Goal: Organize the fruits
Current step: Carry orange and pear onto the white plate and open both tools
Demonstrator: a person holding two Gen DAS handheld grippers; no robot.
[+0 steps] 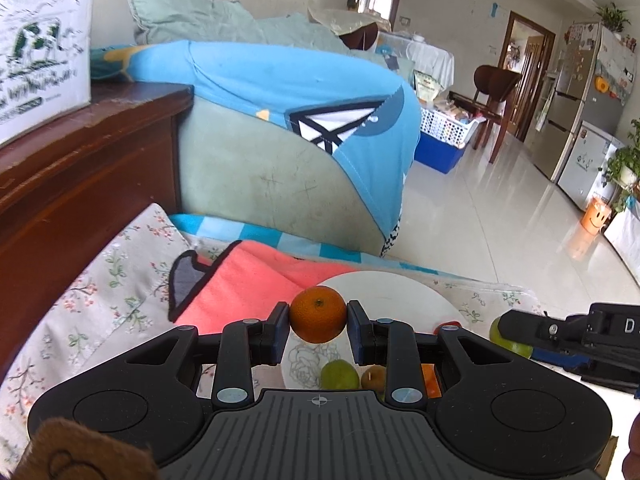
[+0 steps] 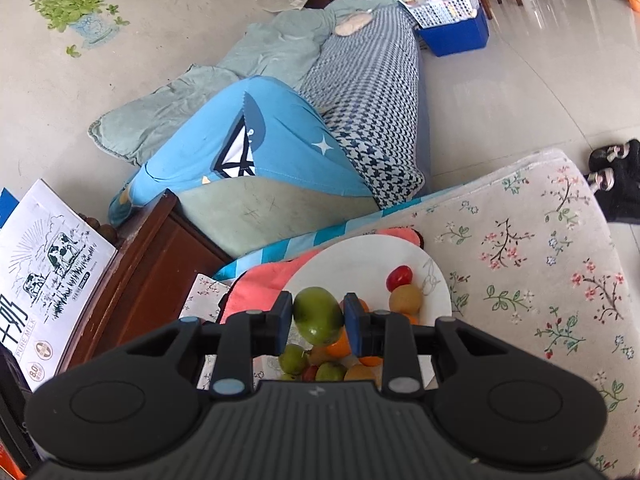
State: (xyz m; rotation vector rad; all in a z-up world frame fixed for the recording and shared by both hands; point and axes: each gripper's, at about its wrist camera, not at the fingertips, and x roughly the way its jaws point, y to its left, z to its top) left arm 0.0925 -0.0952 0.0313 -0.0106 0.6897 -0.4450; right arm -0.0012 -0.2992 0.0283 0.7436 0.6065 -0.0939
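Left gripper [image 1: 318, 320]: its two pads are clamped on an orange mandarin [image 1: 318, 319], one pad on each side, the fruit held in the air above the near part of the plate
Right gripper [image 2: 318, 315]: its pads are pressed on a green fruit [image 2: 318, 314], held above the pile of fruit on the plate; in the left wrist view this gripper shows at the far right edge with the green fruit at its tip
White plate [image 2: 360, 252]: lies on a coral-pink cloth [image 1: 248, 280] and the floral cover [image 2: 540, 248]; its far half is bare
Fruit on the plate: a red cherry tomato [image 2: 399, 276] touches a brownish round fruit [image 2: 406, 299] on the right; nearer lie small green fruits [image 2: 293, 358] and orange ones [image 2: 340, 345], partly hidden by the gripper
Left of the plate: a dark wooden cabinet [image 1: 80, 152] with a milk carton box [image 2: 48, 264] on top
Beyond: a sofa arm draped in a blue cloth [image 1: 280, 80]
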